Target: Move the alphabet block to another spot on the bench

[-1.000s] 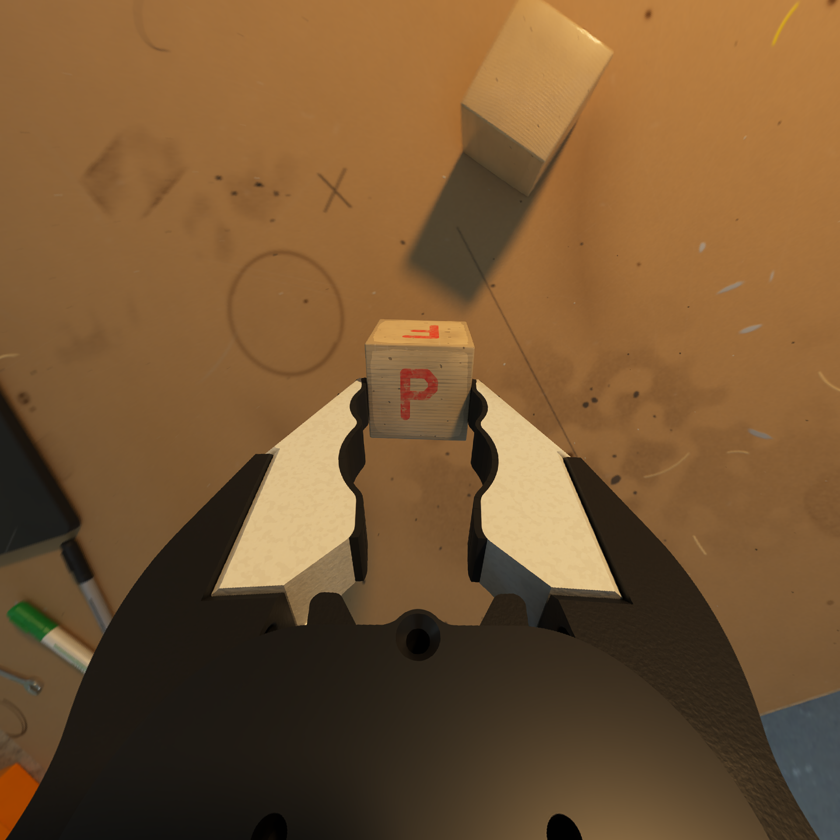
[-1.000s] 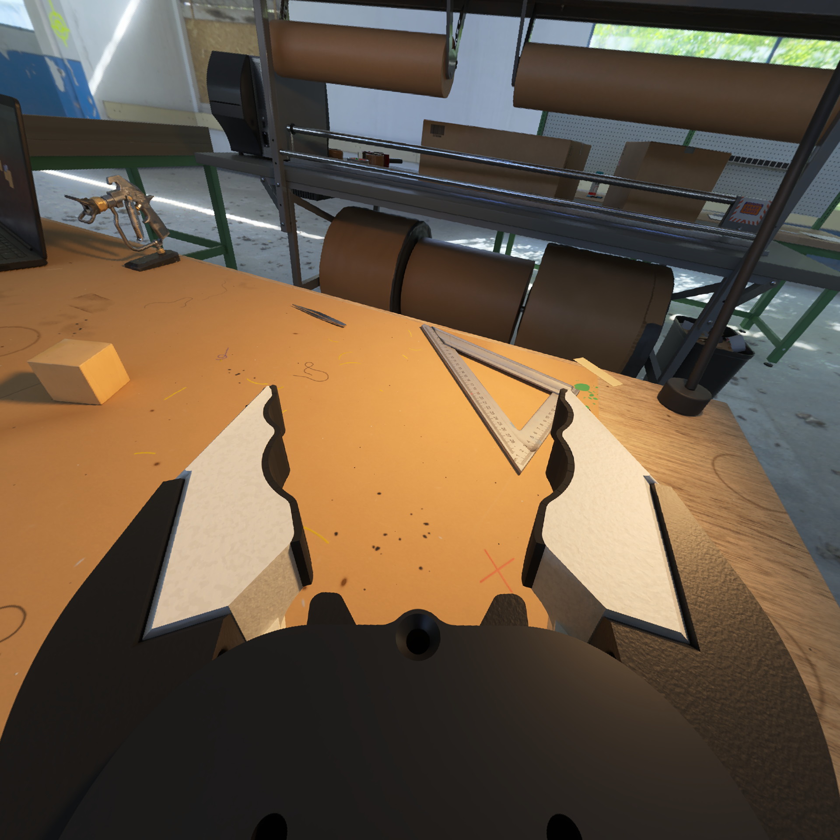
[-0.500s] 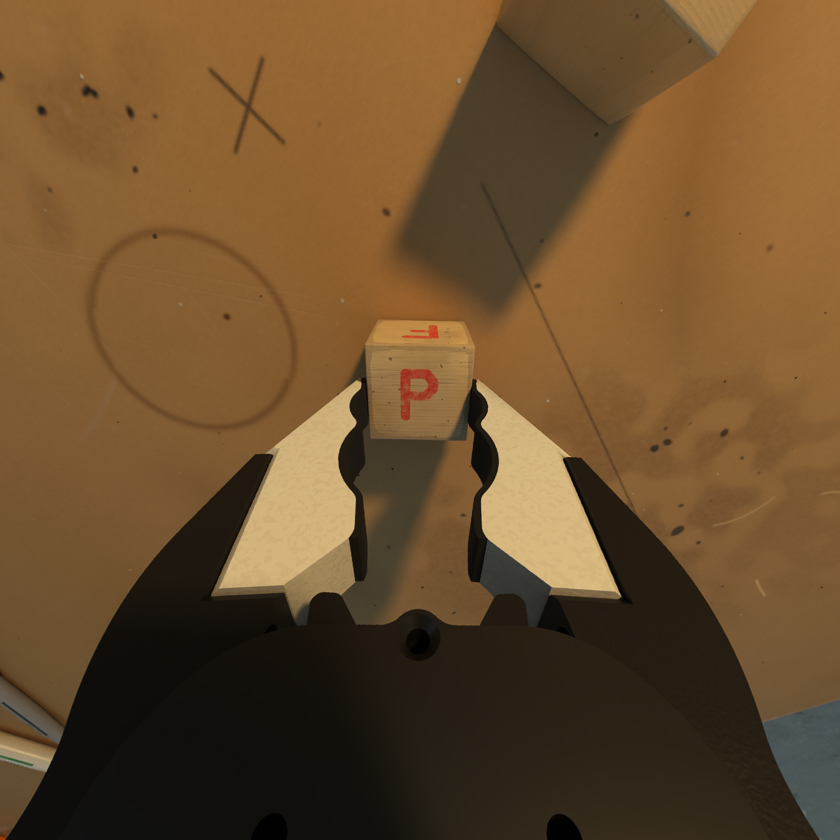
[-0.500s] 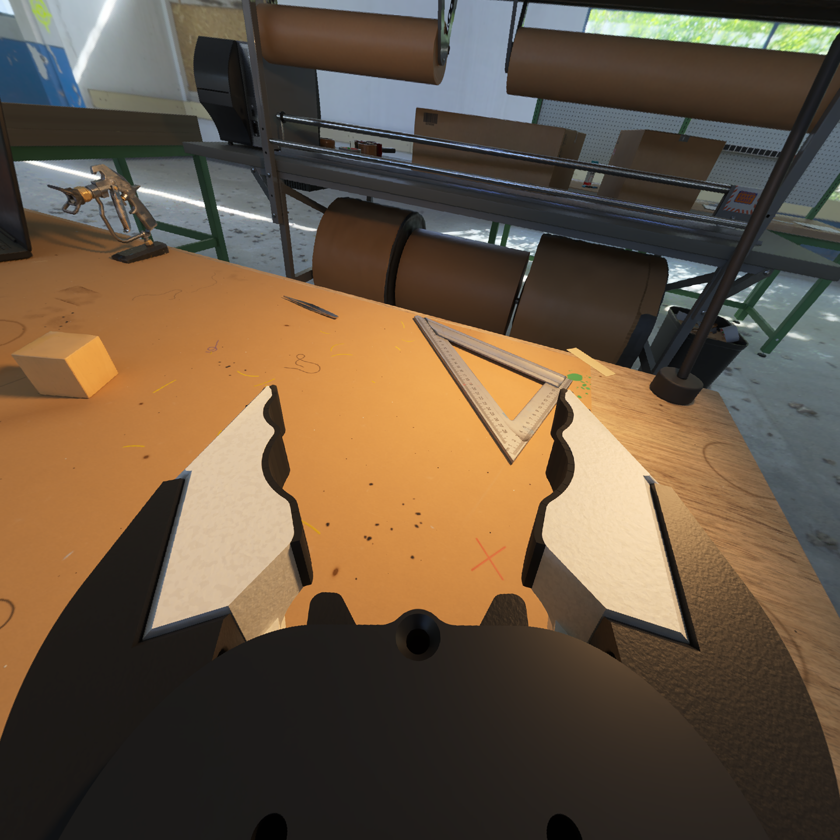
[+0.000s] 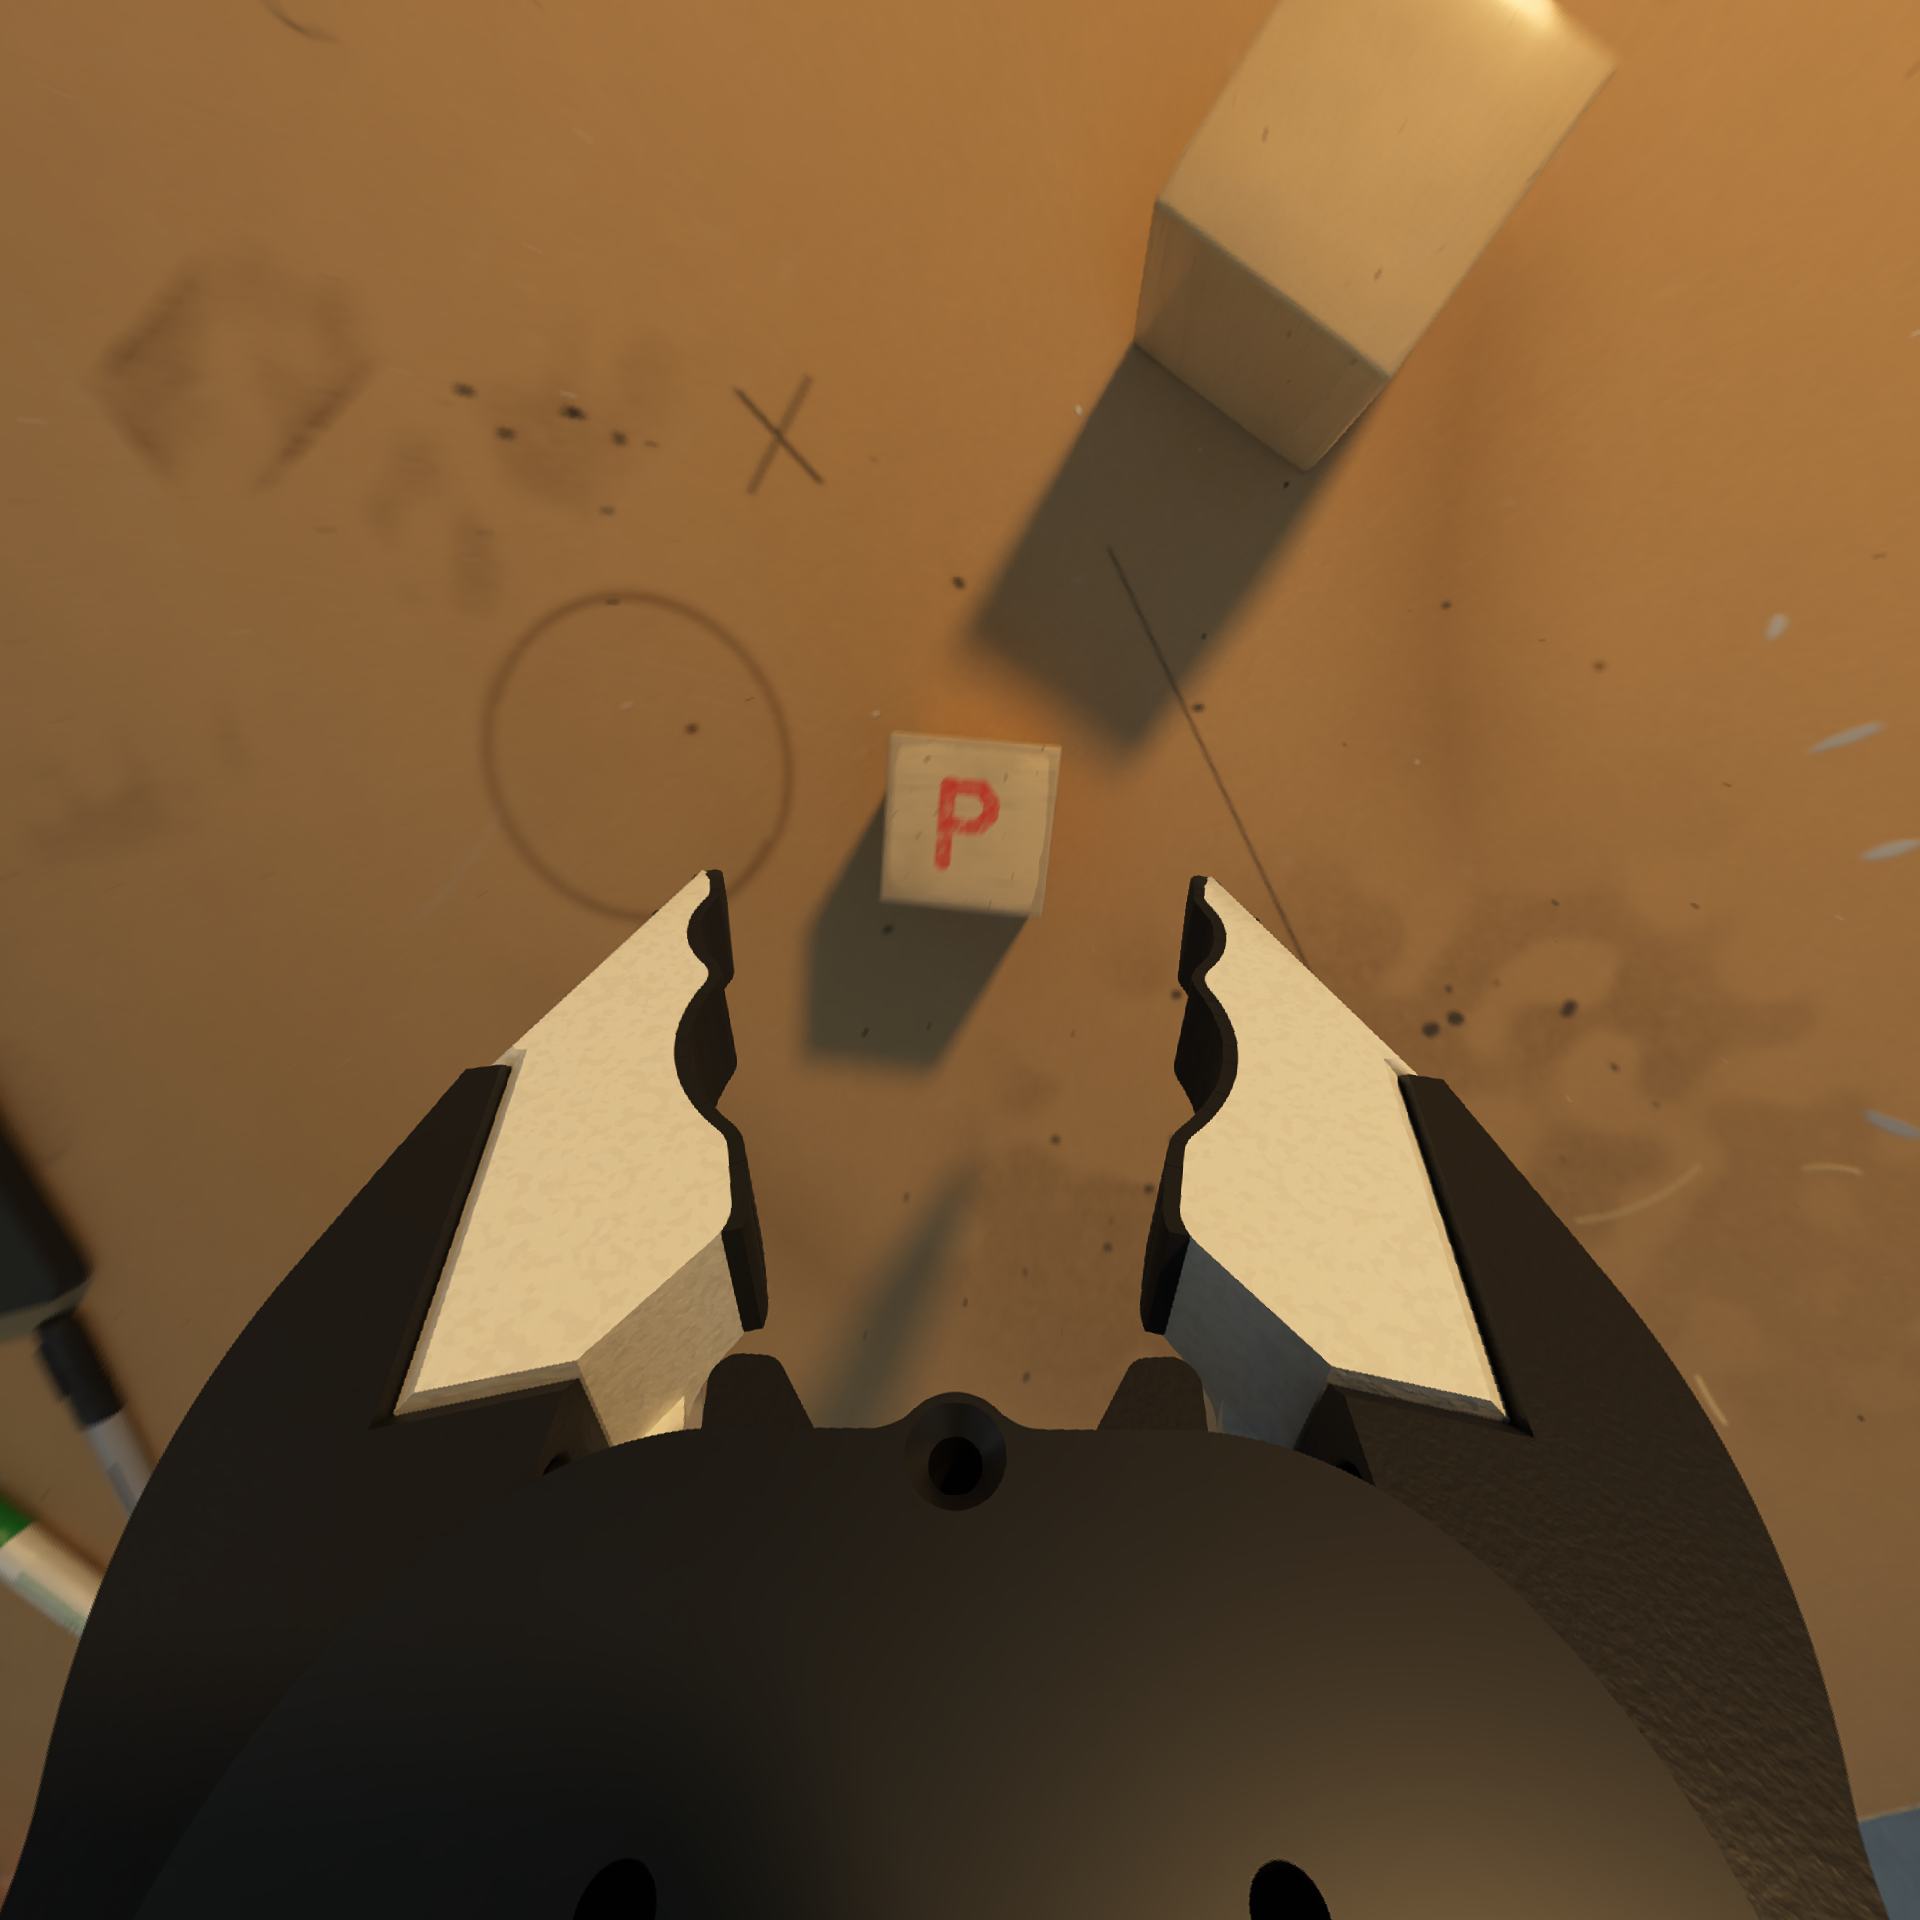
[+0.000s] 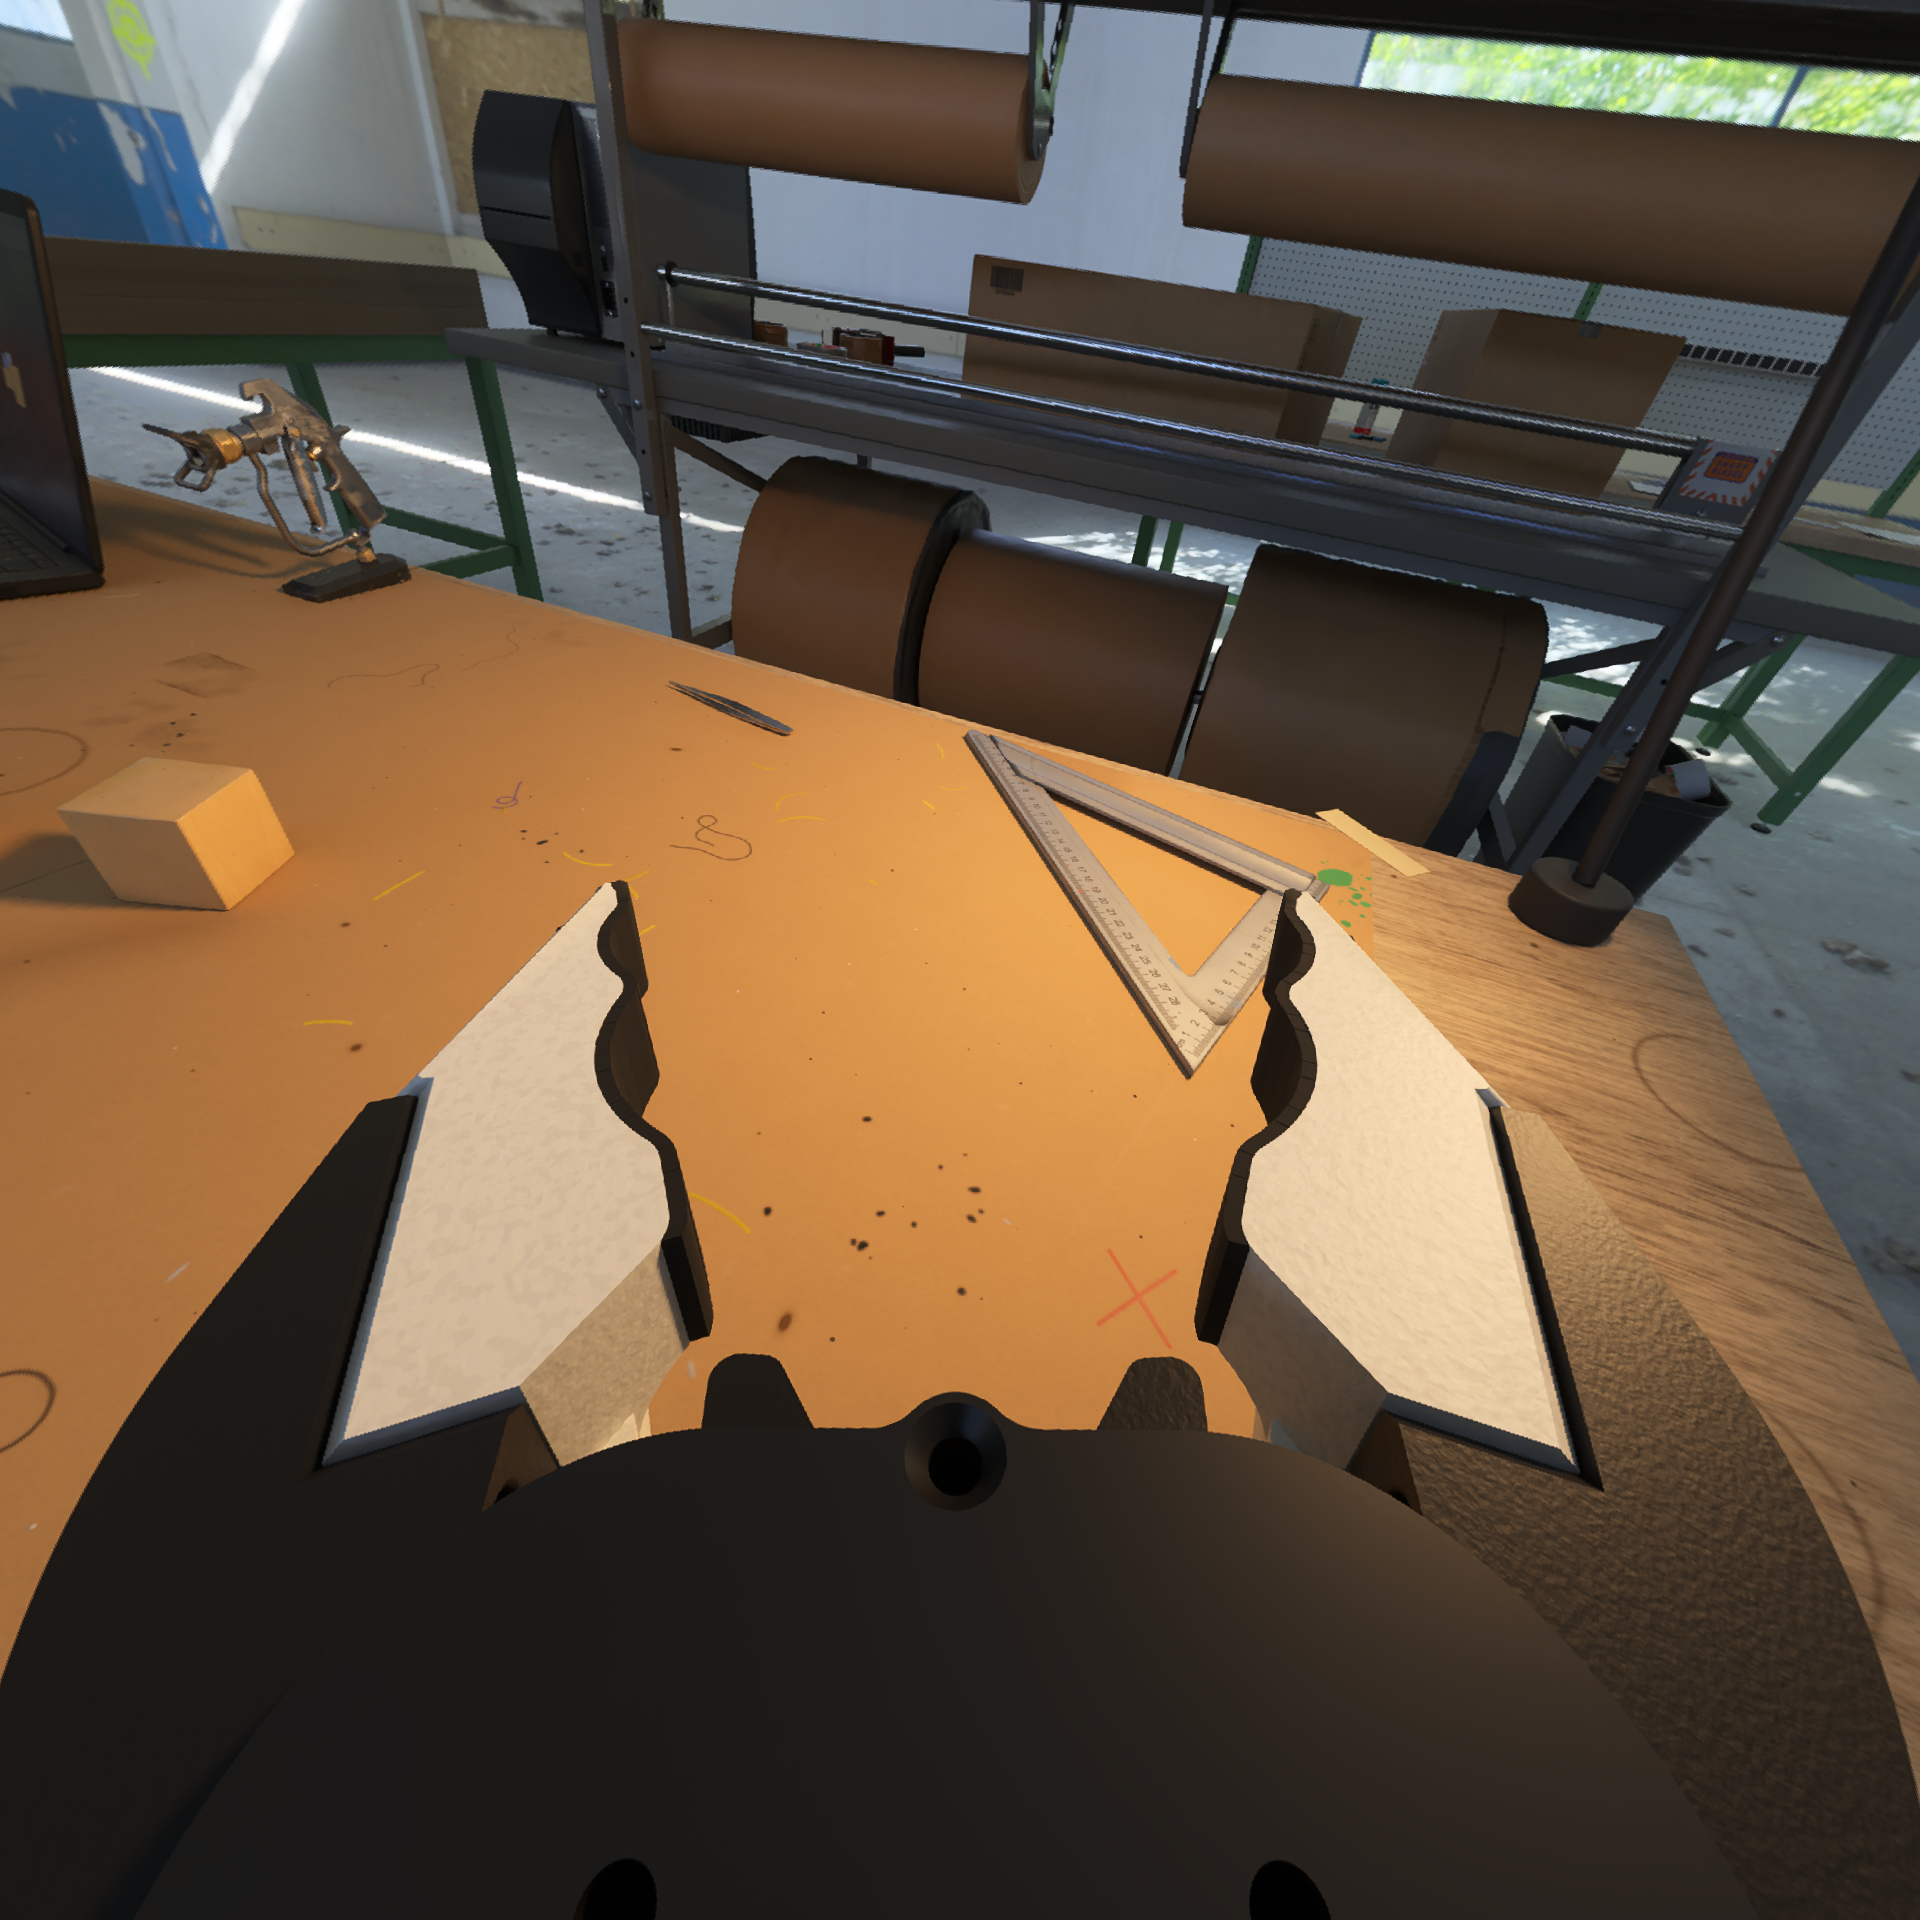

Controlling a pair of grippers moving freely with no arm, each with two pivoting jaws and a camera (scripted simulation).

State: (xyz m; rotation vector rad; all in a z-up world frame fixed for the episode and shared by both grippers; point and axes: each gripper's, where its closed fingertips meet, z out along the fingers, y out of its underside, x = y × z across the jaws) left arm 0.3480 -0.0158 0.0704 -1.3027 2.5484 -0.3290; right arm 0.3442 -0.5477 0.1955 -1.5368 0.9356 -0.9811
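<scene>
The alphabet block (image 5: 969,824), a small pale wooden cube with a red letter on top, rests on the brown bench (image 5: 312,260) beside a drawn circle (image 5: 636,756). My left gripper (image 5: 954,883) is open and empty, above the block and looking straight down on it, its fingertips apart from the block. My right gripper (image 6: 954,899) is open and empty, above the orange bench surface (image 6: 883,987), away from the block. The alphabet block does not show in the right wrist view.
A larger plain wooden block (image 5: 1371,229) lies beyond the alphabet block, and also shows in the right wrist view (image 6: 177,831). Markers (image 5: 62,1455) lie at the left edge. A metal set square (image 6: 1132,894), tweezers (image 6: 727,707), a spray gun (image 6: 281,468) and a laptop (image 6: 31,416) sit on the bench.
My left gripper has opened and let go of the alphabet block, which now rests on the bench, and has drawn back above it. The right gripper has only drifted slightly.
</scene>
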